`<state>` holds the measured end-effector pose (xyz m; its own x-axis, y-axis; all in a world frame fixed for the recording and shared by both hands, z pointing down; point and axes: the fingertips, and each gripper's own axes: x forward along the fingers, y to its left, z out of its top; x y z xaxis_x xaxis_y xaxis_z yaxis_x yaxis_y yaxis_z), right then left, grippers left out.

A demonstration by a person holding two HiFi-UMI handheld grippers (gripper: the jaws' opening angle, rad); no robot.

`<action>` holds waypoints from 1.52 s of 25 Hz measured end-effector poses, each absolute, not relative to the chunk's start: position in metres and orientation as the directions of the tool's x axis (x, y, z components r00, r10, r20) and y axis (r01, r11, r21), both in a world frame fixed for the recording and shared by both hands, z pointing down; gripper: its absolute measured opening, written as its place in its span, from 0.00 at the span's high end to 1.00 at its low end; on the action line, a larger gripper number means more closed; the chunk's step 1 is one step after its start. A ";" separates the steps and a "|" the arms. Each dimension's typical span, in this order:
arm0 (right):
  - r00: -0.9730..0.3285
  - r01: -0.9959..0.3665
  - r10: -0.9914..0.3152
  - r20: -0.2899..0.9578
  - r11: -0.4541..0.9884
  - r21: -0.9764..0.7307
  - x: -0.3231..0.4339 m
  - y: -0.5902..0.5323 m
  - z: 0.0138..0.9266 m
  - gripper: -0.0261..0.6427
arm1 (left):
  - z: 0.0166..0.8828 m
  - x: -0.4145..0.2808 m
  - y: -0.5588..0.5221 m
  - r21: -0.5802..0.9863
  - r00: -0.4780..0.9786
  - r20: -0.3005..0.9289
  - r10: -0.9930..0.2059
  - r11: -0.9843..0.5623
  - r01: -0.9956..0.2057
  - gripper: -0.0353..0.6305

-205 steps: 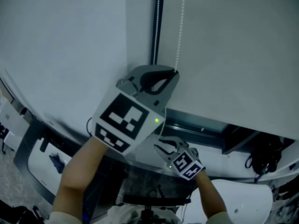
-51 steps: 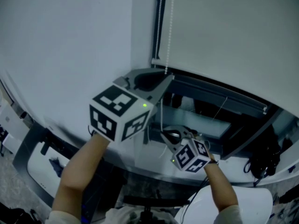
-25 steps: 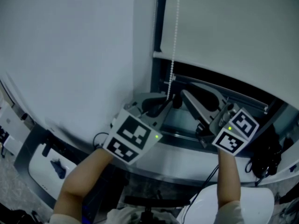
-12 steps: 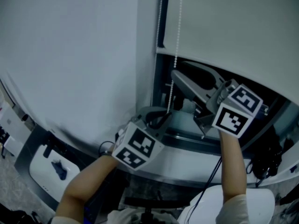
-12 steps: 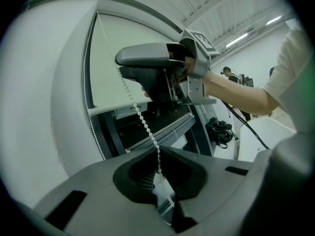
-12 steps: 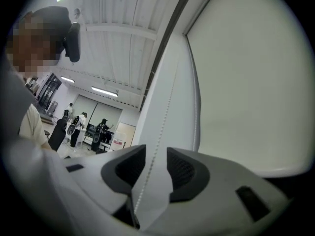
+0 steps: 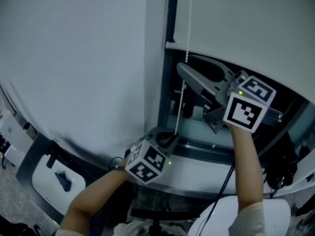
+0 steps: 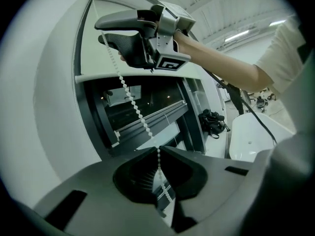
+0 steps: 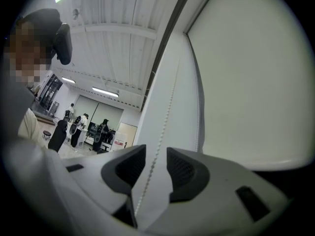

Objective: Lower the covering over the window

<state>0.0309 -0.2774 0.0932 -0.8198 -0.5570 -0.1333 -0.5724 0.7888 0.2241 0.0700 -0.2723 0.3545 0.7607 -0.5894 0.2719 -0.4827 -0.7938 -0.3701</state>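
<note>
Left tongs point(image 7: 172, 137), held low, clamp the bead chain point(image 7: 183, 95); raised right tongs point(image 9: 156, 152), just opened, straddle it.

Left gripper point(image 7: 173, 136) and right gripper point(image 7: 186, 88): grey moulded plastic. Each bore a black-and-white marker cube point(image 7: 146, 162) and a small green light point(image 7: 169, 162). Black ribbed pads point(image 9: 184, 168). A thin black cable point(image 7: 224, 181) ran under the right arm. Short white sleeves point(image 7: 248, 220).
</note>
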 end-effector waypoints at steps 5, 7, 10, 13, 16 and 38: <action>-0.808 -0.587 -0.571 -0.143 0.765 0.264 0.030 -0.276 0.093 0.90 | 0.375 0.070 -0.270 -0.351 0.759 0.295 -0.581 -0.804 -0.479 0.91; -0.811 -0.584 -0.566 -0.149 0.765 0.271 0.030 -0.275 0.092 0.91 | 0.375 0.068 -0.271 -0.350 0.762 0.289 -0.579 -0.805 -0.479 0.91; -0.804 -0.592 -0.571 -0.166 0.747 0.303 0.030 -0.274 0.091 0.94 | 0.372 0.068 -0.274 -0.343 0.777 0.286 -0.561 -0.817 -0.463 0.91; -0.793 -0.606 -0.578 -0.192 0.718 0.341 0.034 -0.273 0.093 0.94 | 0.373 0.064 -0.270 -0.303 0.795 0.307 -0.524 -0.845 -0.440 0.91; -0.789 -0.611 -0.579 -0.207 0.700 0.370 0.038 -0.269 0.093 0.95 | 0.373 0.058 -0.262 -0.209 0.833 0.285 -0.474 -0.879 -0.429 0.90; -0.794 -0.436 -0.593 0.130 0.707 0.557 0.027 -0.262 0.224 0.95 | 0.156 0.029 -0.258 -0.193 0.856 -0.198 -0.478 -0.837 -0.513 0.79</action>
